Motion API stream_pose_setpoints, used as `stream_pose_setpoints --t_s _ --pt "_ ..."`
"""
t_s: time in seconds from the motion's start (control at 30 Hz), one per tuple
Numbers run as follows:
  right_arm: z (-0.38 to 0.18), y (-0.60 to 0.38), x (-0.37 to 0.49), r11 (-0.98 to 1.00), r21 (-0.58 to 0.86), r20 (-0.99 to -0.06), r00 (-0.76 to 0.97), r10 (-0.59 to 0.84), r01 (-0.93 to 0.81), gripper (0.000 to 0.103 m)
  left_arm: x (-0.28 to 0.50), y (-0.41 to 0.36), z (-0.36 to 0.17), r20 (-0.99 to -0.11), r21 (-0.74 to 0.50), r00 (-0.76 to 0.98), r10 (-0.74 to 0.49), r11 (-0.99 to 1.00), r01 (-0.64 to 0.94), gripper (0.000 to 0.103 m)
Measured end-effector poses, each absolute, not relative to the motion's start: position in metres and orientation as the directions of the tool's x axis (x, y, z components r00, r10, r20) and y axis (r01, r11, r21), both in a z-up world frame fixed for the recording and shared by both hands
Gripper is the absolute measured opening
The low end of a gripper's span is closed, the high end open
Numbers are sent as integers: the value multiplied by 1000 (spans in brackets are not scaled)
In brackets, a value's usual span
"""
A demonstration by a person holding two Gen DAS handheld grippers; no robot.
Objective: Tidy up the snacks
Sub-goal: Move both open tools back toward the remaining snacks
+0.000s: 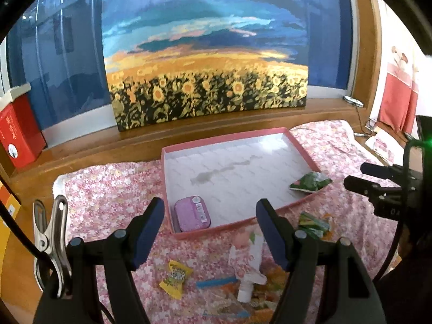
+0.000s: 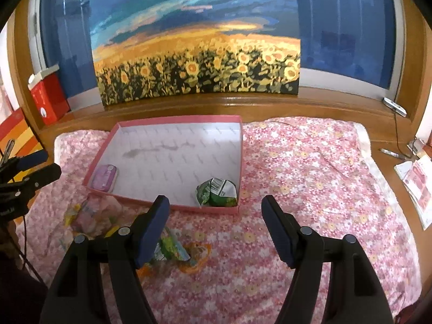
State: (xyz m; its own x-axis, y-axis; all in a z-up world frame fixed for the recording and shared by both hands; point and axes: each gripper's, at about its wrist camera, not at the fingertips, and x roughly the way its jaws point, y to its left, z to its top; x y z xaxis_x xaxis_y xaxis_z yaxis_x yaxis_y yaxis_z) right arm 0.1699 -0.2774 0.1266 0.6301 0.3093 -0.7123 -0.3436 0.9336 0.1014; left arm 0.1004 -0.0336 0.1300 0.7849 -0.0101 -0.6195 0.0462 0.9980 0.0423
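A shallow pink box (image 1: 169, 189) (image 2: 162, 121) lies on the flowered cloth. In it are a purple tin (image 1: 192, 212) (image 2: 105, 177) at the near left corner and a green snack bag (image 1: 310, 182) (image 2: 217, 191) at the near right corner. Loose snacks lie on the cloth in front of the box: a yellow packet (image 1: 176, 278), a white pouch with a cap (image 1: 247, 267), a green packet (image 1: 314, 222) (image 2: 170, 245). My left gripper (image 1: 210, 217) is open and empty above these snacks. My right gripper (image 2: 216, 212) is open and empty in front of the box's near right corner.
A sunflower painting (image 1: 205, 62) leans on the wooden ledge behind the cloth. A red carton (image 1: 19, 132) (image 2: 48, 100) stands at far left. A booklet (image 2: 415, 183) and a cable lie at the right edge. A metal clip (image 1: 51, 237) hangs by my left gripper.
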Motion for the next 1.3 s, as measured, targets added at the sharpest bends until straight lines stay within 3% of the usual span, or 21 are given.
stream_pose_setpoints --t_s 0.43,1.3 --pt "143 -293 111 925 149 -678 645 352 -349 72 53 -43 149 -599 55 800 -26 996 73 74" --pt "119 -284 45 902 205 -791 479 381 -379 72 -7 -39 111 -754 -48 655 -42 999 8 74"
